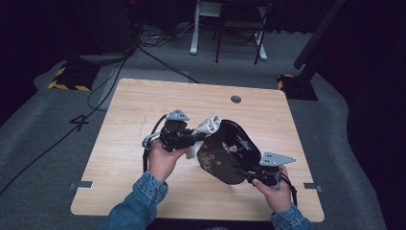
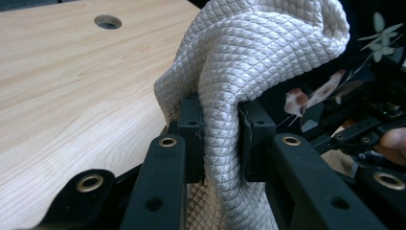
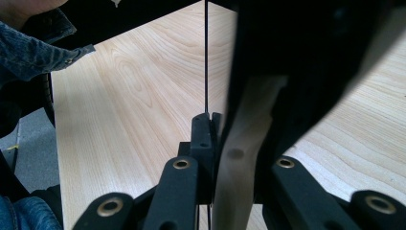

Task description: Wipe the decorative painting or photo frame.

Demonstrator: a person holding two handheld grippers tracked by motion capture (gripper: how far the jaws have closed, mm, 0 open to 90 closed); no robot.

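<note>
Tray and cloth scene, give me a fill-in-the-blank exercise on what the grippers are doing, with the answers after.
1. The left gripper has its jaws shut on a white quilted ____.
2. The right gripper clamps the rim of the black ____, which is tilted up off the table.
3. In the high view the cloth touches the tray at its ____ end, away from the person.
4. The round hole sits near the table's ____ edge.

Missing words: cloth; tray; far; far
</note>
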